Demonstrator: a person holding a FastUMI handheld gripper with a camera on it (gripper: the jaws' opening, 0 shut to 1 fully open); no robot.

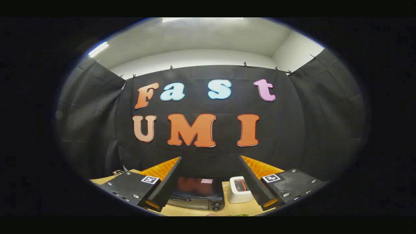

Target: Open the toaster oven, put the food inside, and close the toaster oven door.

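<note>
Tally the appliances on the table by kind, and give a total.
Toaster oven, beyond the open claw, door closed: 1
White pop-up toaster, beside the oven: 1
Total: 2

The toaster oven showed glossy dark glass and brushed metal. The toaster looked smooth white plastic. The table was pale matt wood. The gripper, fingers apart, had ribbed pads.
</note>
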